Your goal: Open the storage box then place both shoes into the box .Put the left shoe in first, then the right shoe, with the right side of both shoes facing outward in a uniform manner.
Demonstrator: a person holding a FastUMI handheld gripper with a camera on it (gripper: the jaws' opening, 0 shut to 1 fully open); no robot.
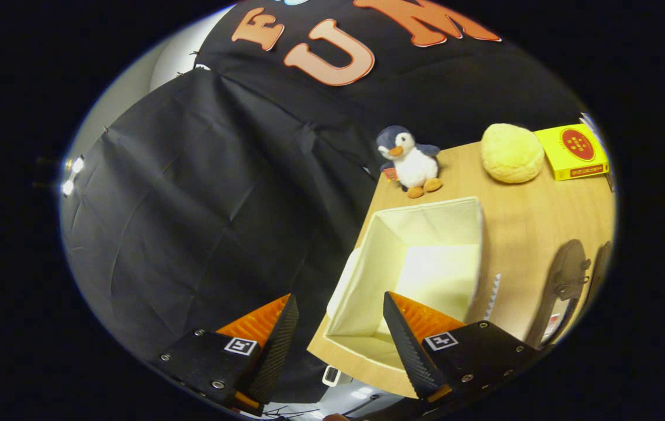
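Note:
The cream fabric storage box [455, 234] stands open on the wooden table [531, 222], with nothing visible inside it. Its lid [341, 286] hangs down the box's outer side at the table's edge. My gripper [339, 307] is open and holds nothing. One finger hovers over the box's near corner, the other is off the table in front of the black cloth. A dark shoe [566, 280] lies on the table beside the box, on the side away from the cloth. A second shoe [600, 269] peeks out just behind it.
A plush penguin [411, 161] sits at the table's far corner beyond the box. A yellow plush ball [511, 153] and a yellow carton [575, 151] lie further along the back. The table's edge runs under my fingers; black cloth wall [204, 204] hangs beside it.

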